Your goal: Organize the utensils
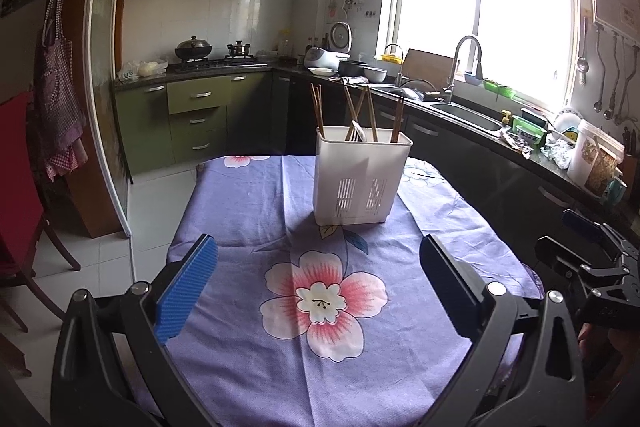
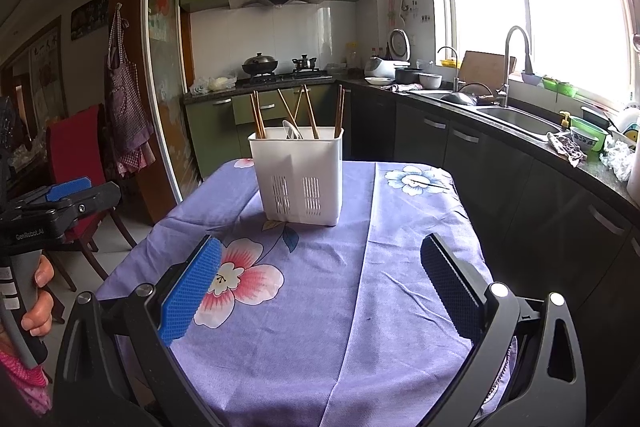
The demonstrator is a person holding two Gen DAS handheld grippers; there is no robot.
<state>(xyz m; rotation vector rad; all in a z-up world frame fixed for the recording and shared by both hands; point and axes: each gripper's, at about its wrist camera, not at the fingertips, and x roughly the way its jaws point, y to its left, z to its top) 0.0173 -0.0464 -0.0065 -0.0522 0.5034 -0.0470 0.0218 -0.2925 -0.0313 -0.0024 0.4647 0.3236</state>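
One white utensil caddy (image 1: 362,175) stands upright toward the far end of the purple flowered tablecloth (image 1: 248,211). In it I count roughly seven wooden chopsticks (image 1: 317,105) and one pale spoon (image 1: 357,131). The left gripper (image 1: 318,291) and right gripper (image 2: 320,287) hover near the table's front, both spread wide, holding nothing.
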